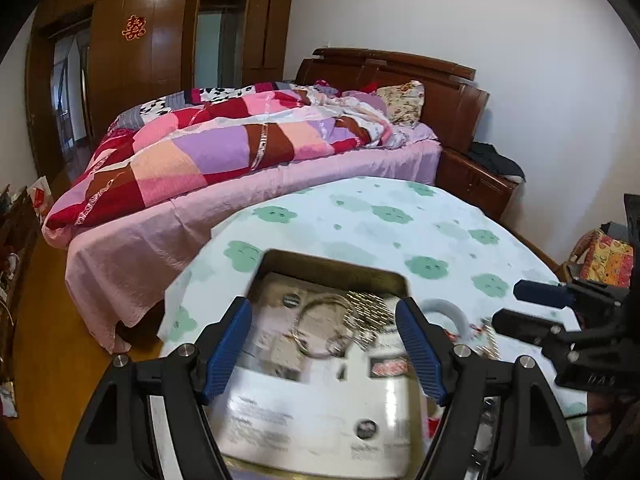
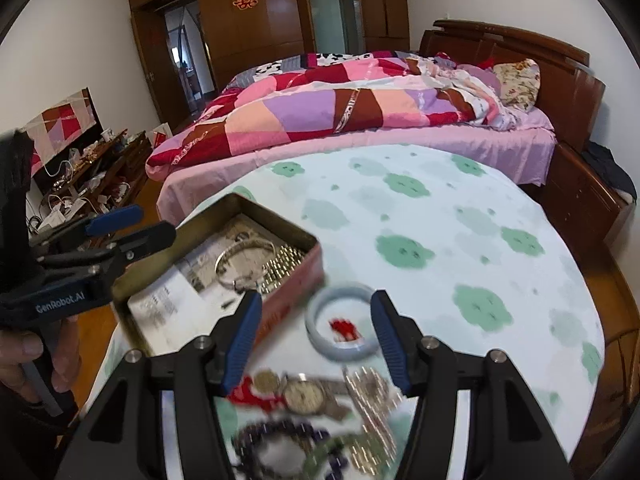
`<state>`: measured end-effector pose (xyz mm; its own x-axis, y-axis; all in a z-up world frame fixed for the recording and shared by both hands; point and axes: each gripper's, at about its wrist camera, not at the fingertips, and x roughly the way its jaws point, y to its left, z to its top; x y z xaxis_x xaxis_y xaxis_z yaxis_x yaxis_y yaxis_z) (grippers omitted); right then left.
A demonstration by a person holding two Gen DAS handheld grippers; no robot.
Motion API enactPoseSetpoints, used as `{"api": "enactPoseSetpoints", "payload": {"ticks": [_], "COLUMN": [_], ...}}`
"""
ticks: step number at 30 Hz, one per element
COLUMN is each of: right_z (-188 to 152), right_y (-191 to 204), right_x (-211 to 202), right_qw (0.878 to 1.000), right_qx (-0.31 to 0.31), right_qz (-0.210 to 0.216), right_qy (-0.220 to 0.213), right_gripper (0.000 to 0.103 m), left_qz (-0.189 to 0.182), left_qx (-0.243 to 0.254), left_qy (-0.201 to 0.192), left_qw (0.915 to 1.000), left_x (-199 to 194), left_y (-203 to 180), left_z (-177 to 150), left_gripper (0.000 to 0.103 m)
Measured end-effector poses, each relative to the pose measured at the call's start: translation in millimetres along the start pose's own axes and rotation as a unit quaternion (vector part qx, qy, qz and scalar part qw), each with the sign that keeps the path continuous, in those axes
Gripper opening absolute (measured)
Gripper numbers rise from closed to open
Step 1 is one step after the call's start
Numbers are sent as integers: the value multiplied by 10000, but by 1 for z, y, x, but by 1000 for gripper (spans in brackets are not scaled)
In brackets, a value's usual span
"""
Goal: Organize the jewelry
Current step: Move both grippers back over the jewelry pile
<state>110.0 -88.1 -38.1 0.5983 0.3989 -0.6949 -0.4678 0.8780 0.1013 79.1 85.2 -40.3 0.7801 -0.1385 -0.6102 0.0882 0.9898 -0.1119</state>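
Worktop (image 2: 460,208) cloth: white w/ green cloud print. Tin (image 2: 280,280): gold inside, red outside. Bangle (image 2: 340,350): pale grey-blue. Quilt (image 2: 320,112): pink/red/purple patchwork. Tong pads (image 1: 228,344): blue.

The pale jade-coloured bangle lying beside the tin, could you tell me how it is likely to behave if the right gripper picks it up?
The pale bangle looks like a rigid, glossy ring, so it would probably keep its shape but may slip between the pads. Lying flat on the tablecloth, it seems unlikely to roll unless tipped on edge. If stone or glass, it could crack when dropped.
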Motion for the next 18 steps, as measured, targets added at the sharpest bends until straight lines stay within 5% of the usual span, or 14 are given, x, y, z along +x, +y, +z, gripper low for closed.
{"api": "enactPoseSetpoints", "payload": {"ticks": [8,18], "right_z": [-32,-88], "right_y": [-25,-43], "right_x": [-38,-32], "right_qw": [9992,9971], "right_qx": [309,535], "right_qz": [-192,-525], "right_qy": [-155,165], "right_gripper": [66,66], "left_qz": [44,-158], "left_qx": [546,743], "left_qy": [-78,108], "left_qw": [9985,9971], "left_x": [-14,-12], "left_y": [-45,-75], "left_z": [-18,-45], "left_gripper": [74,74]}}
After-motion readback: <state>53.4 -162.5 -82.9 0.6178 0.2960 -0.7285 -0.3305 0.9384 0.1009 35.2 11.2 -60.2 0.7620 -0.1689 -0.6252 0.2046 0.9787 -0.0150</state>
